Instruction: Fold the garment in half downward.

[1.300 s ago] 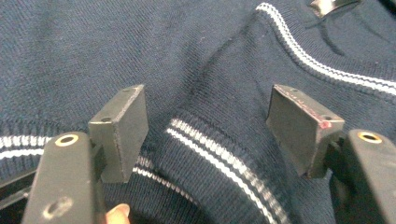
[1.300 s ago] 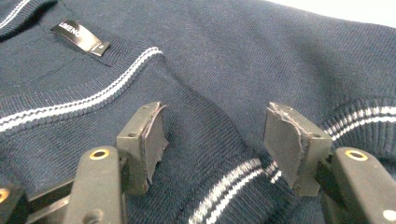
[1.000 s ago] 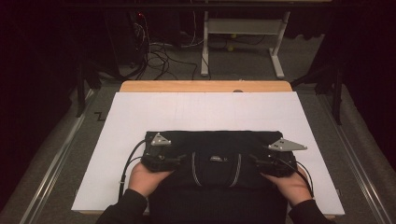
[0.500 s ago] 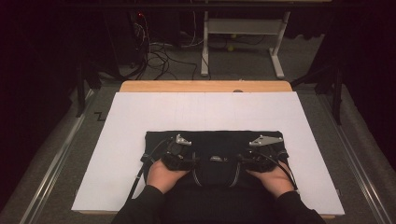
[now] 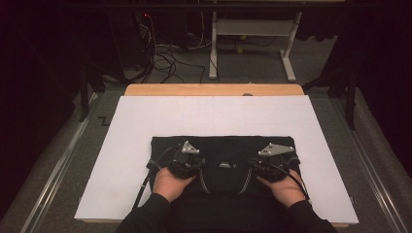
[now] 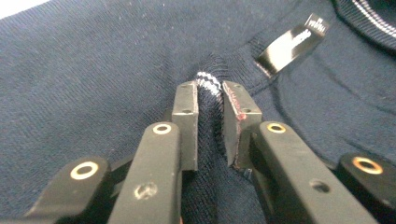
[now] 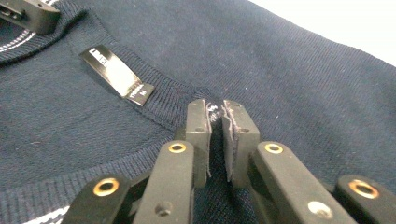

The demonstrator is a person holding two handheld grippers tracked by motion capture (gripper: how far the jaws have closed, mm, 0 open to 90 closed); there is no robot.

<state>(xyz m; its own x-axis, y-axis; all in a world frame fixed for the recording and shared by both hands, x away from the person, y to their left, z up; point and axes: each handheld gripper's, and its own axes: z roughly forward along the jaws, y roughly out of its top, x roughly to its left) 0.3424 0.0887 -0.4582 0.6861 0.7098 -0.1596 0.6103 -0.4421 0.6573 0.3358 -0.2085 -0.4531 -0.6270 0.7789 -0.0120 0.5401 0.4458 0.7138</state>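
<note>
A dark navy sweater (image 5: 223, 155) lies folded flat on the white sheet (image 5: 145, 121) that covers the tabletop (image 5: 214, 90), near the near edge and about midway between left and right. Its far edge runs straight and parallel to the tabletop's far edge, with a broad band of bare sheet beyond it and wide bare strips to its left and right. The near part of the garment reaches the near edge between the person's sleeves.

The left hand-held gripper (image 6: 209, 95) has just been closing and is clamped on a raised fold of the ribbed collar (image 6: 205, 84), where white stripes show between the pads. In the high view it (image 5: 187, 158) sits on the garment's left half, the person's left hand (image 5: 167, 183) behind it at the near side.

The right hand-held gripper (image 7: 215, 112) has likewise just been closing and pinches a ridge of the collar rib (image 7: 163, 105) between its pads. In the high view it (image 5: 269, 160) rests on the right half, with the right hand (image 5: 286, 189) behind it.

A glossy black neck label (image 7: 116, 74) lies flat inside the collar between the two grips; the left gripper view shows it (image 6: 292, 44) to the far right of the jaws.

Past the tabletop's far edge, cables (image 5: 165, 53) and a white frame (image 5: 252, 34) stand on the floor.
</note>
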